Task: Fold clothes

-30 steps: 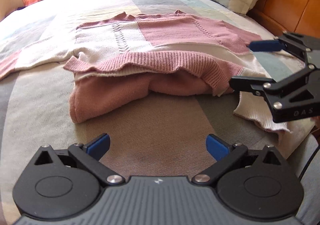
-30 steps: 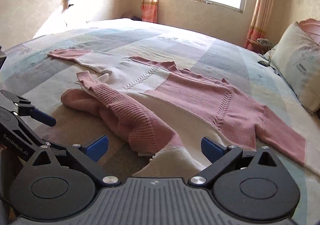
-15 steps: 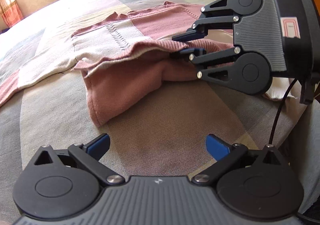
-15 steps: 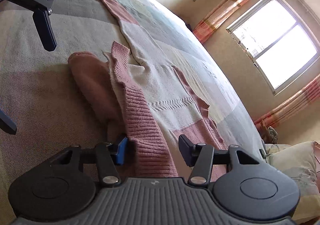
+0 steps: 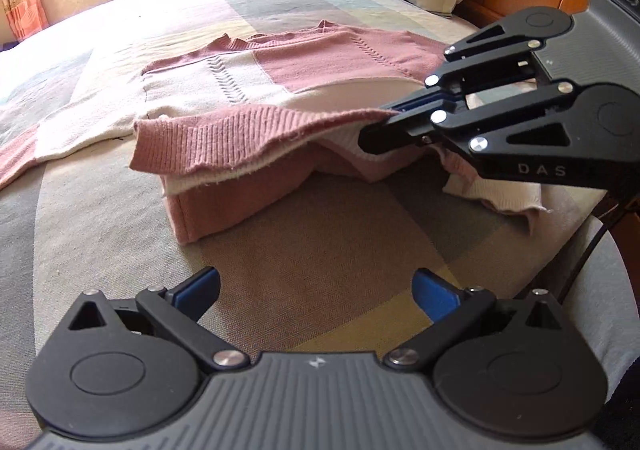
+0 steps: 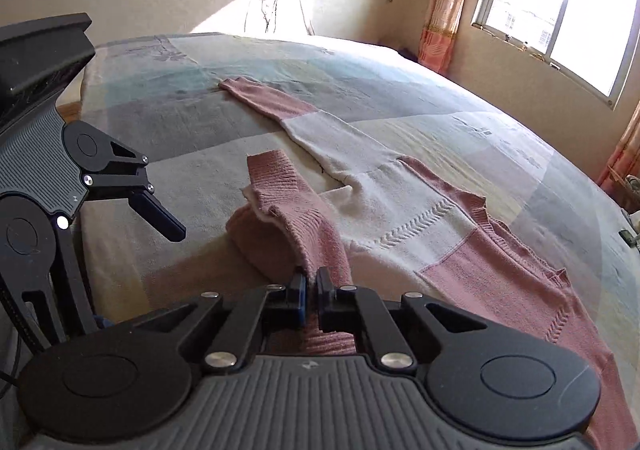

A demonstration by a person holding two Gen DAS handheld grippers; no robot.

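My right claw [image 6: 309,292] is clamped on the sweater's ribbed hem [image 5: 224,138]; my left claw [image 5: 316,290] gapes empty. Lifting one-handed, I judge, could slump the hem crooked.

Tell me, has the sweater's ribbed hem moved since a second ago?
Yes. The right gripper, shut on the ribbed hem, has lifted it clear of the bedspread, where it had drooped onto the sweater's folded part.

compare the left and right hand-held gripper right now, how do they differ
The left hand-held gripper stands open with nothing between its blue pads, above bare bedspread. The right hand-held gripper has just closed and is shut on the sweater's ribbed pink hem, holding it raised off the bed. The left sits short of the sweater; the right reaches in from the side. Both share the same black linkage build.
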